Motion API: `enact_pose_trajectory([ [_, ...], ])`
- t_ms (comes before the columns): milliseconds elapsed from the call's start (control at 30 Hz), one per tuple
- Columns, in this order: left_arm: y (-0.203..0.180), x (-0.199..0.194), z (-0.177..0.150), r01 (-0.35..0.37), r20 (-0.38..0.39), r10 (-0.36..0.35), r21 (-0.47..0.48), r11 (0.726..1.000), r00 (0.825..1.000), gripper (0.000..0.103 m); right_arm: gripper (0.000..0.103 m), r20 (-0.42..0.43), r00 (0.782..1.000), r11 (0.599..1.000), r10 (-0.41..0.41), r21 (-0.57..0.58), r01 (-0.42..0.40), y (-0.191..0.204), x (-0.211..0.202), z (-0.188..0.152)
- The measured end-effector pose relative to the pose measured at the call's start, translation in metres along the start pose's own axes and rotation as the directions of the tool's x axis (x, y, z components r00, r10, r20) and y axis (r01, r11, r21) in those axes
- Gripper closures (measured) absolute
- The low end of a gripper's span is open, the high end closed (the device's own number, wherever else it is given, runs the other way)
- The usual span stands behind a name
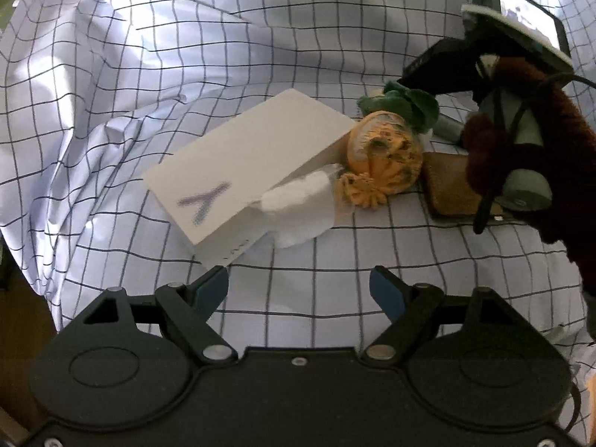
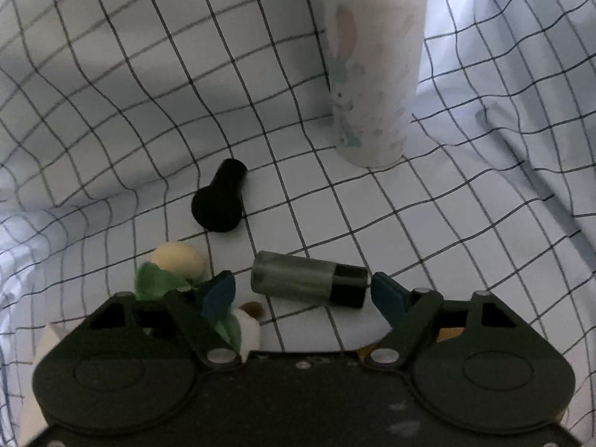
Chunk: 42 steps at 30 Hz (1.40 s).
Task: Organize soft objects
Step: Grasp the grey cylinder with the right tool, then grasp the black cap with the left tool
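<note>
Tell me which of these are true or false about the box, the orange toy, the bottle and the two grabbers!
1. The white box has a purple Y on it. True.
2. The orange toy lies far from the box. False: it lies right beside the box.
3. The left gripper is holding the toy. False: it is open and empty.
4. The bottle stands upright on the checked cloth. True.
5. The right gripper is open. True.

Wrinkled checked cloth point(image 1: 149, 74) — matt paper box point(image 1: 238, 164), fuzzy plush toy point(image 1: 387, 149).
</note>
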State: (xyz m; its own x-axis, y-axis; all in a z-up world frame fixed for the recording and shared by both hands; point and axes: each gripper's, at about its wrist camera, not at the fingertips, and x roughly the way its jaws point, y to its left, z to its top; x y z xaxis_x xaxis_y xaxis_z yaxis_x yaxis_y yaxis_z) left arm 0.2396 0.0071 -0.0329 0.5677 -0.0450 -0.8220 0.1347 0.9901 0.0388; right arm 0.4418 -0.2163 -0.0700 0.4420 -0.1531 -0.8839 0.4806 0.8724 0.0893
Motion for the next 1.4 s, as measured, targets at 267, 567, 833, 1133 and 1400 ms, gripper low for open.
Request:
enact_pose_trajectory([
  [267, 0.006, -0.003, 0.014, -0.015, 0.025, 0.015, 0.008, 1.0, 1.0, 0.023, 0.032, -0.004, 1.0, 1.0, -0.024, -0.008, 0.024, 0.001, 0.013, 0.003],
  [567, 0.0, -0.006, 0.06, 0.0, 0.07, -0.003, 0.044, 0.999, 0.998, 0.023, 0.032, 0.058, 0.998, 0.996, 0.02, -0.089, -0.014, -0.013, 0.003, 0.0],
  [833, -0.034, 0.021, 0.143, 0.035, 0.096, -0.042, 0.074, 0.997, 0.994, 0.023, 0.032, 0.149, 0.986, 0.99, 0.075, -0.133, -0.055, -0.06, -0.048, -0.02],
  [1133, -0.101, 0.122, 0.197, 0.072, -0.046, -0.066, 0.158, 0.985, 0.997, 0.024, 0.032, 0.186, 0.974, 0.984, 0.129, -0.146, -0.103, -0.095, -0.078, -0.04],
  [1400, -0.131, 0.184, 0.199, 0.072, -0.122, -0.051, 0.178, 0.981, 0.991, 0.03, 0.032, 0.21, 0.965, 0.979, 0.155, -0.166, -0.121, -0.107, -0.09, -0.047],
])
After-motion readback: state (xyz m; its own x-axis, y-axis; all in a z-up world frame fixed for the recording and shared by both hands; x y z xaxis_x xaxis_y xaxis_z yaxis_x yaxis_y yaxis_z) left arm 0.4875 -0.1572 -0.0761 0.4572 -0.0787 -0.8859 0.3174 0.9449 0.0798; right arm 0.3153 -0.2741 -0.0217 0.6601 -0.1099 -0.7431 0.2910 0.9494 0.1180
